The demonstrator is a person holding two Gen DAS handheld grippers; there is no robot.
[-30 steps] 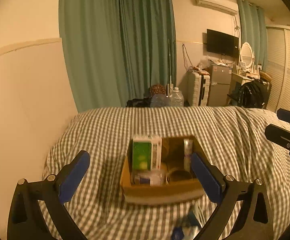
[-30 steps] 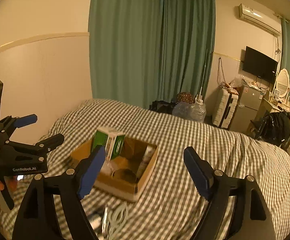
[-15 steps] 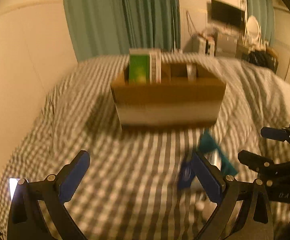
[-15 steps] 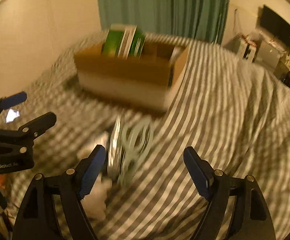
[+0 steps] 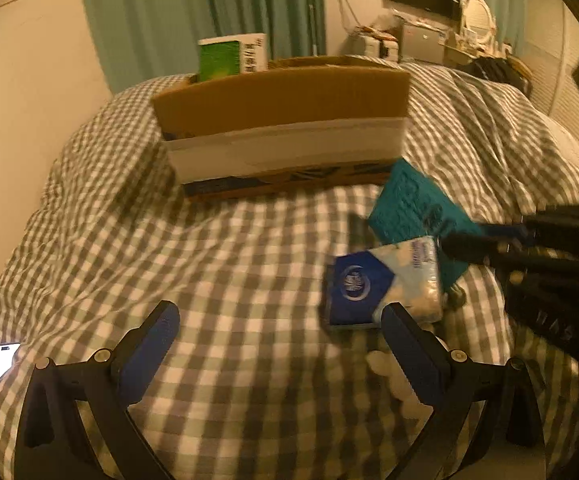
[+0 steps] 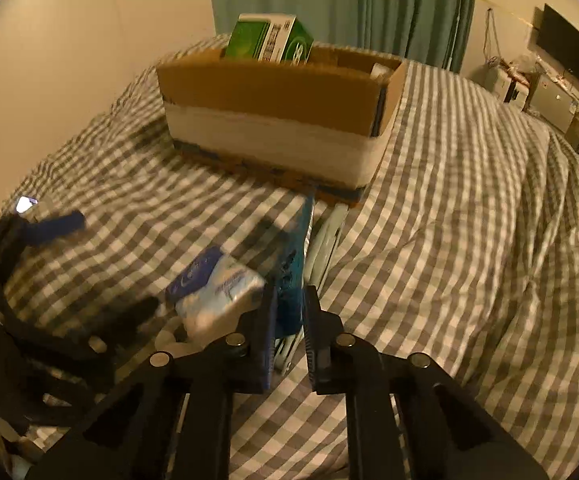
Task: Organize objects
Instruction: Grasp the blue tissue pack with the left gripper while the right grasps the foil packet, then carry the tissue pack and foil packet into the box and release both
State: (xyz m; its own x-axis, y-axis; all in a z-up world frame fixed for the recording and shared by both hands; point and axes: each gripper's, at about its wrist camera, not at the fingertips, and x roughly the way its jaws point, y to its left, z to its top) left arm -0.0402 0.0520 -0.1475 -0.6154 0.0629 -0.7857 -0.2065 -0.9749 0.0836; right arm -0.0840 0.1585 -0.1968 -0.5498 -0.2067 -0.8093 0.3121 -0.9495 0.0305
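Cardboard box [image 6: 273, 96] holds a green carton [image 6: 269, 38]; right fingers [image 6: 267, 320] pinch a teal pouch [image 6: 295, 264], left fingers [image 5: 149, 348] spread.

Print on the green box [image 6: 270, 38] and tissue pack [image 5: 385, 282] is too blurred to read.

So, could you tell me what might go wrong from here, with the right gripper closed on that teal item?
The right gripper pinches only the near edge of the thin teal packet, so it may sag or slip on lifting. The tissue pack lies right beside it and may get dragged. The cardboard box sits on soft bedding and could tip if bumped.
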